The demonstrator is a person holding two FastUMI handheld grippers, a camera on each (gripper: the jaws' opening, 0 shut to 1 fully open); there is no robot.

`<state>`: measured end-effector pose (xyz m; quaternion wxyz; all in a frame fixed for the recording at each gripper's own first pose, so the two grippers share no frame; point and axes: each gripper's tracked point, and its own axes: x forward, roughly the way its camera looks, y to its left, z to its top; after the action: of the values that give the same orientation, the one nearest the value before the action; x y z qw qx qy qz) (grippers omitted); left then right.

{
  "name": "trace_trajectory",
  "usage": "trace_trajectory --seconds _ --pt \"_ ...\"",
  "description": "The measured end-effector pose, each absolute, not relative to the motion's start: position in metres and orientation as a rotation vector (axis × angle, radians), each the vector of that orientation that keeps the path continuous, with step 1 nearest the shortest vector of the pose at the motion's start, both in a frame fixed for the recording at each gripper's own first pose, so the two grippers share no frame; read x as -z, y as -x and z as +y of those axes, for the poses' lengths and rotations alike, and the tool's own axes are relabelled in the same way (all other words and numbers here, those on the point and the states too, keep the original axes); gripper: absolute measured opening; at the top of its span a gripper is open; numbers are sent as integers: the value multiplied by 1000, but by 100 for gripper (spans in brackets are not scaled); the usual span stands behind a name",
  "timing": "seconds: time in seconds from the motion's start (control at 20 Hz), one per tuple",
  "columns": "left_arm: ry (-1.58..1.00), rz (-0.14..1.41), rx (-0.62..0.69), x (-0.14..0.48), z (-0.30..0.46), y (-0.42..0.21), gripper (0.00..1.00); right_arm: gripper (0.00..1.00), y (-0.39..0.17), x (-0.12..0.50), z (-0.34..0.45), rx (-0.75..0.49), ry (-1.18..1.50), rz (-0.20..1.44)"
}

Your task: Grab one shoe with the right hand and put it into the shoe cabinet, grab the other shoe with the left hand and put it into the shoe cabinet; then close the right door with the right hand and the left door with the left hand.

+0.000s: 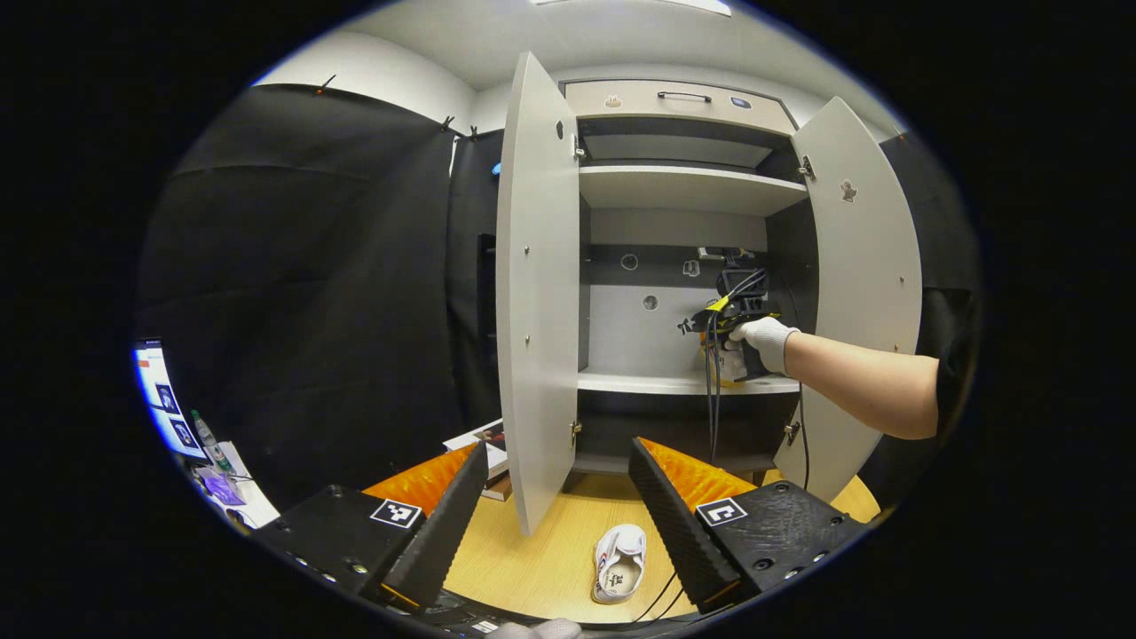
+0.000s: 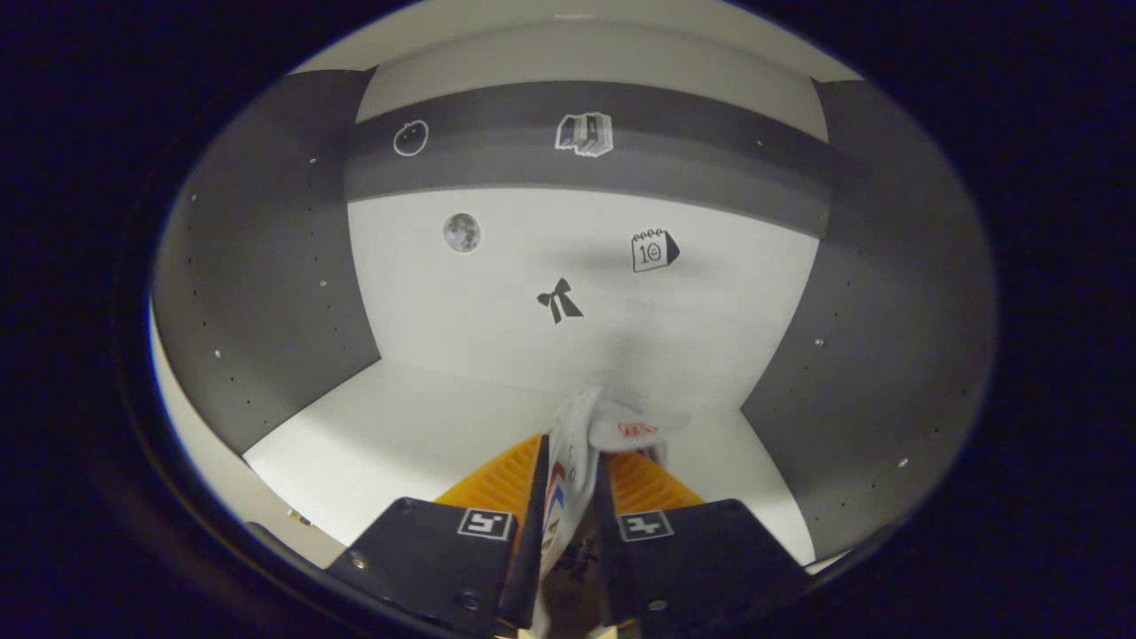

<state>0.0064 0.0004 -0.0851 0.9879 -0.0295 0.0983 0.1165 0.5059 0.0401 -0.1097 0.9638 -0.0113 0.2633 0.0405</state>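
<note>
A white shoe [image 1: 619, 563] lies on the wooden floor [image 1: 541, 550] in front of the shoe cabinet [image 1: 683, 186], between the fingers of my open left gripper [image 1: 559, 497] in the left gripper view. Both cabinet doors stand open: the left door [image 1: 537, 293] and the right door [image 1: 865, 266]. Farther off, a gloved hand [image 1: 768, 342] holds my right gripper inside the cabinet, over the middle shelf [image 1: 648, 382]. In the right gripper view, my right gripper [image 2: 568, 497] is shut on the other white shoe [image 2: 577, 453], held just above the white shelf [image 2: 399, 435].
Black cloth walls the booth at the left. A stack of books [image 1: 488, 448] lies on the floor behind the left door. A screen [image 1: 164, 404] and a bottle [image 1: 209, 439] stand at the far left. Small stickers dot the cabinet's back panel [image 2: 532, 293].
</note>
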Motion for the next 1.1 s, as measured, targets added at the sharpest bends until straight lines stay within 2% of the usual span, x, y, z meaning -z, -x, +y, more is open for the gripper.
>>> trace_trajectory --seconds 0.05,0.1,0.2,0.25,0.45,0.55,0.6,0.7,0.75,0.8,1.1 --pt "56 198 -230 86 0 -8 96 39 -507 104 50 -118 -5 513" --pt "53 200 -226 87 0 -8 96 40 -505 104 40 -88 27 516" --pt "55 200 -218 87 -2 -10 96 65 -499 97 45 -110 12 501" --pt "55 201 -213 87 -3 -11 97 62 -494 95 43 -100 9 494" --pt "60 194 -193 85 -6 -10 96 70 -477 64 31 -62 23 379" --pt "44 190 -189 83 -3 -8 96 89 -457 45 26 -65 34 317" --pt "37 186 -185 82 -2 -7 96 86 -442 36 24 -67 35 288" --pt "27 181 -173 81 -2 -6 96 89 -410 16 22 -77 22 221" --pt "21 178 -166 82 -1 -7 96 88 -393 9 18 -82 20 186" --pt "16 176 -158 82 -1 -6 96 99 -373 1 15 -88 14 154" --pt "10 167 -100 87 -6 -7 96 100 -240 -11 4 -144 -38 24"
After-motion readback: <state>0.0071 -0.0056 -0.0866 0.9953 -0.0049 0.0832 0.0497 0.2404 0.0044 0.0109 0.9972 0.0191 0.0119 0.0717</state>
